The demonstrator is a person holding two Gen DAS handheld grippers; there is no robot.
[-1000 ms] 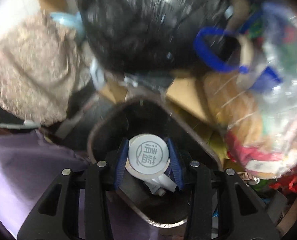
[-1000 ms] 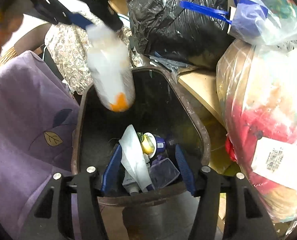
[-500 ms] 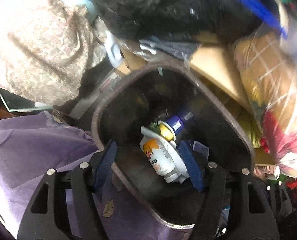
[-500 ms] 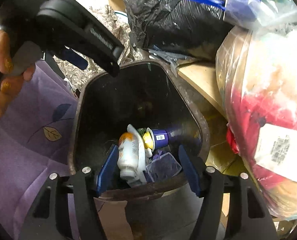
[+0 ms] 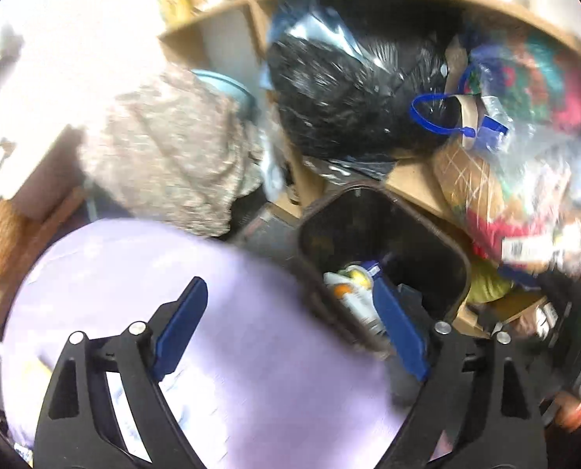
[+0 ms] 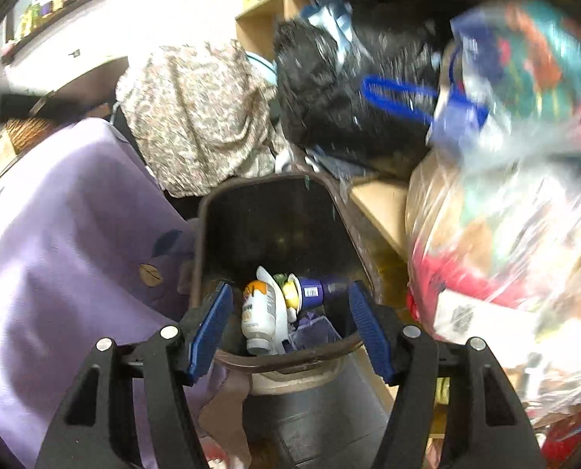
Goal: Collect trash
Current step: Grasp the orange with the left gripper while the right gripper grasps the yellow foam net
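Cluttered shelving and a black garbage bag (image 6: pixel 329 90) are filling the upper frame. The dark bin (image 6: pixel 278 355) at lower centre is holding a white bottle (image 6: pixel 257 312). The left gripper (image 5: pixel 286 324) is opening, empty; the right gripper (image 6: pixel 290 328) is standing open, empty.

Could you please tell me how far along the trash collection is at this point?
Done: a white plastic bottle with an orange mark lies inside the dark brown plastic bin, beside a blue-capped container. In hand: nothing; the left gripper is opening with nothing between its jaws, and the right gripper is open and empty above the bin. Left: I cannot see any loose trash still waiting in these views.
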